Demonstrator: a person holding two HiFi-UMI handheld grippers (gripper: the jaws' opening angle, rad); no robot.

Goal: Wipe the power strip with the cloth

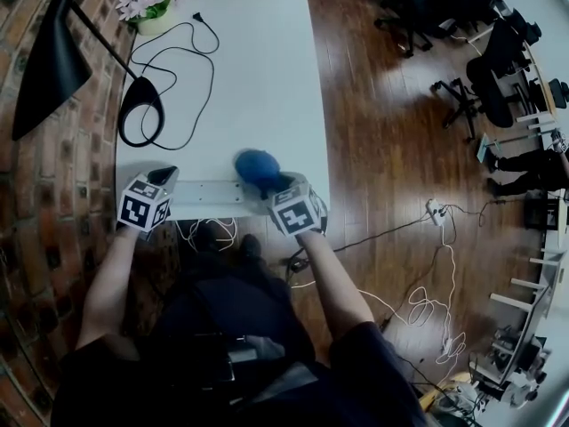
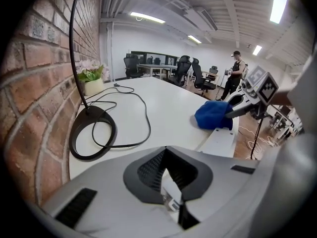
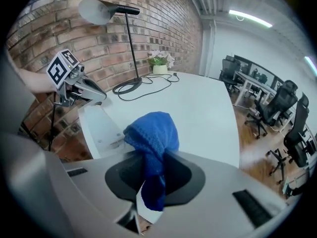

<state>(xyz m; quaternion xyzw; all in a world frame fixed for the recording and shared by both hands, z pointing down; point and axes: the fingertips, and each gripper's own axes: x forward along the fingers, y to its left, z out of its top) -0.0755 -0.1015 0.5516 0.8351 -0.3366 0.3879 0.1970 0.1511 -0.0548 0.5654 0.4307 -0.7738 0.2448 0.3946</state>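
Power strip (image 1: 209, 191), the white one: flat on the worktop (image 1: 258, 60), tucked right along the near edge. Basically sandwiched between the two grippers.

Left gripper (image 1: 164, 176) parked at its left end, jaws together, nothing pinched in them. Can't tell whether the tip actually touches the strip or just hangs over it. Right gripper (image 1: 269, 185) over at the other end, by the near right corner, jaws clamped on the blue cloth (image 1: 258, 167). Cloth bunched into a ball, sitting on the right part of the strip and hiding that end in the head view.

Long axis parallel to the near edge, so left to right across the head view. Seen from the right gripper view, stretching away from the cloth toward the left gripper, top face up, with a couple of small marks too faint to make out.

Room-wise: hardly any margin on the near side, then the drop to the wood floor (image 1: 382, 149). Same drop just past the right edge. Beyond the strip, a wide stretch of plain white worktop. Lamp's black ring base (image 1: 142, 114) and a looped black cable (image 1: 191, 69) toward the far left, well apart from the strip. Flower pot (image 1: 151, 7) in the far left corner. Brick wall (image 1: 36, 194) tight along the left edge.
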